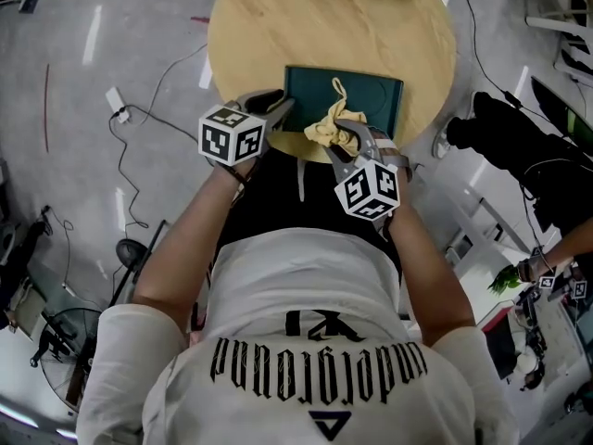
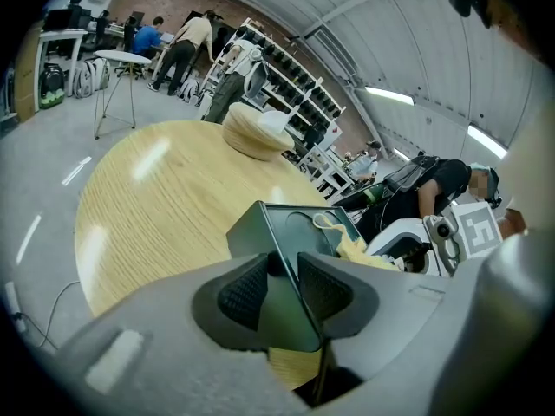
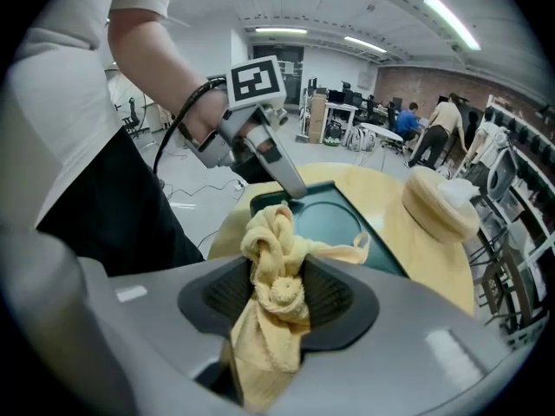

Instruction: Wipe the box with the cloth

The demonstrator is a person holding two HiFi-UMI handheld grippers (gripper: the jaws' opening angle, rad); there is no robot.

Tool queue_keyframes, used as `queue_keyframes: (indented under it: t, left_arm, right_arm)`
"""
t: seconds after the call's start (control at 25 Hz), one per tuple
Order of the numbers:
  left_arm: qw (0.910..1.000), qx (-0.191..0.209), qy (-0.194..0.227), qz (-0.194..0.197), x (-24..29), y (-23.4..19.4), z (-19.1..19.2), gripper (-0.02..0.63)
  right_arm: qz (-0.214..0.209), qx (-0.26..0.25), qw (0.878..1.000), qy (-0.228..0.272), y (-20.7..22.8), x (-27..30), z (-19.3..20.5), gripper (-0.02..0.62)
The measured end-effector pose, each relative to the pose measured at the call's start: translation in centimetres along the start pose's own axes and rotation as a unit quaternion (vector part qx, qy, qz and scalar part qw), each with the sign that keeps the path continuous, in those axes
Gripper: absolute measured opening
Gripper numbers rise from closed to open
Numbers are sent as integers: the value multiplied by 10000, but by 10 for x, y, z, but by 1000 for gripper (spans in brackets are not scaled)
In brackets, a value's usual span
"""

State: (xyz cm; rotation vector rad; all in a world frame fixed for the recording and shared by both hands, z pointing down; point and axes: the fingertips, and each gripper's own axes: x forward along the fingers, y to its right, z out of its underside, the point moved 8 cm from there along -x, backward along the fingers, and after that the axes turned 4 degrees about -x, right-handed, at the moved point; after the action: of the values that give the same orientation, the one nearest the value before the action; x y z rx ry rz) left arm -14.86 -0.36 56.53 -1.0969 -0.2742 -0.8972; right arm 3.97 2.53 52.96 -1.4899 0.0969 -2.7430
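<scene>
A dark green flat box (image 1: 357, 94) lies on the round wooden table (image 1: 259, 26), near its front edge. My left gripper (image 1: 278, 104) is shut on the box's near left corner; in the left gripper view both pads (image 2: 245, 291) press the box's (image 2: 286, 228) edge. My right gripper (image 1: 341, 140) is shut on a bunched yellow cloth (image 1: 326, 126), which rests on the box's near edge. In the right gripper view the cloth (image 3: 276, 289) fills the gap between the jaws, with the box (image 3: 334, 219) and the left gripper (image 3: 290, 189) just beyond.
A beige round cushion-like object (image 2: 251, 133) sits at the table's far side (image 3: 442, 202). Cables (image 1: 139, 119) lie on the floor to the left. Dark equipment (image 1: 505, 142) stands right of the table. People stand by shelves (image 2: 199, 50) far off.
</scene>
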Motion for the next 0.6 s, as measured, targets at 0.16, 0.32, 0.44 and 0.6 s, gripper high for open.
queue_keyframes:
  t: [0.16, 0.32, 0.44, 0.6]
  left_arm:
    - [10000, 23, -45, -8, 1, -1, -4, 123]
    - [10000, 62, -73, -5, 1, -1, -4, 123]
    - [9999, 92, -110, 20, 1, -2, -4, 123]
    - [9998, 67, -153, 107, 2, -3, -4, 124]
  right_arm:
    - [199, 277, 9990, -300, 16, -27, 37, 166]
    - [392, 424, 9972, -484, 28, -42, 58, 166]
    - [519, 470, 9965, -458, 37, -41, 57, 166]
    - [788, 831, 9928, -364, 65, -35, 53, 164]
